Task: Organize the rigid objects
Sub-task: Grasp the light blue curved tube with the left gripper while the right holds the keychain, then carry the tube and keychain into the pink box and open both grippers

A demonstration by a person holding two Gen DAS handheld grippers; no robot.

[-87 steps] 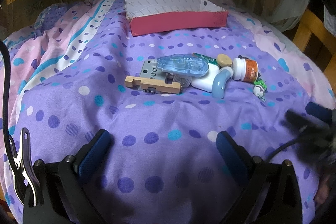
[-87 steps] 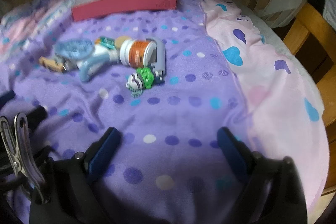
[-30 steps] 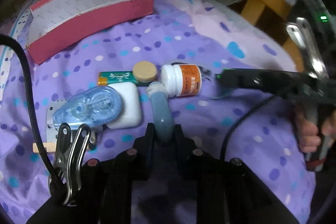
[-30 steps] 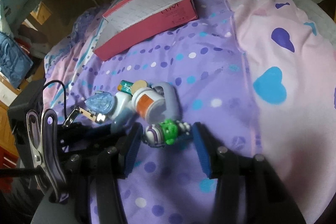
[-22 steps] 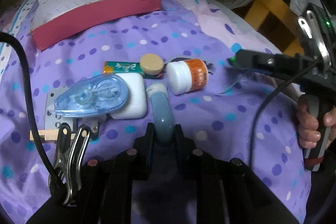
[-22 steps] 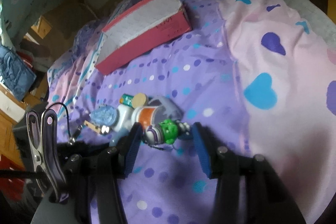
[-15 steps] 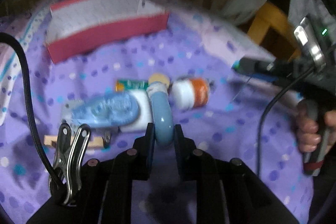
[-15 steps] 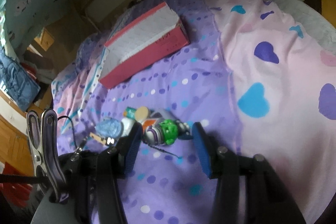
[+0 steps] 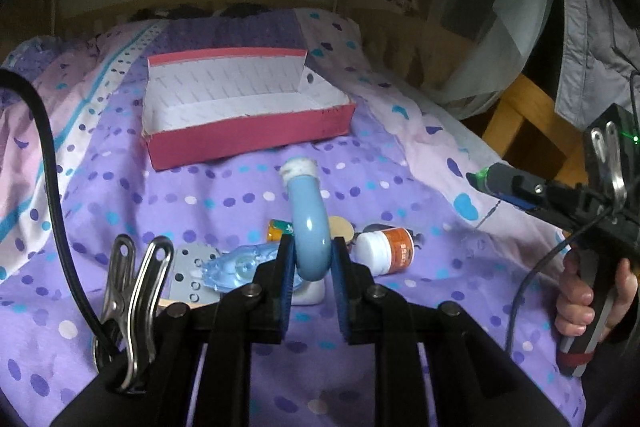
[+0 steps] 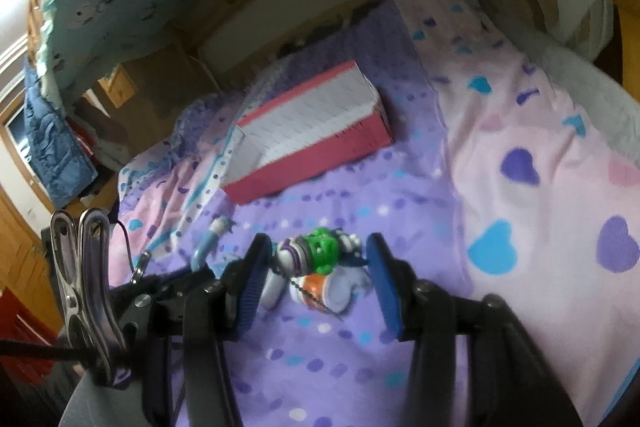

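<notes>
Fingers (image 9: 286, 287) on your left gripper (image 9: 311, 287) are clamped on the blue curved tube (image 9: 309, 223). From the left wrist view you hold it lifted above the bed (image 9: 240, 187). Its long axis runs away from you, arching up from the pads, and its white capped end points toward the open red box (image 9: 248, 135). Below it lie the orange-labelled bottle (image 9: 386, 251), the blue tape dispenser (image 9: 240, 265) and the grey perforated plate (image 9: 188, 267).

From the right wrist view, your right gripper (image 10: 316, 279) has its fingers (image 10: 250, 287) closed on the green and white toy figure (image 10: 316, 255), which lies crosswise between the pads, raised off the bedding. The red box (image 10: 320, 143) sits further back, its long side running diagonally.
</notes>
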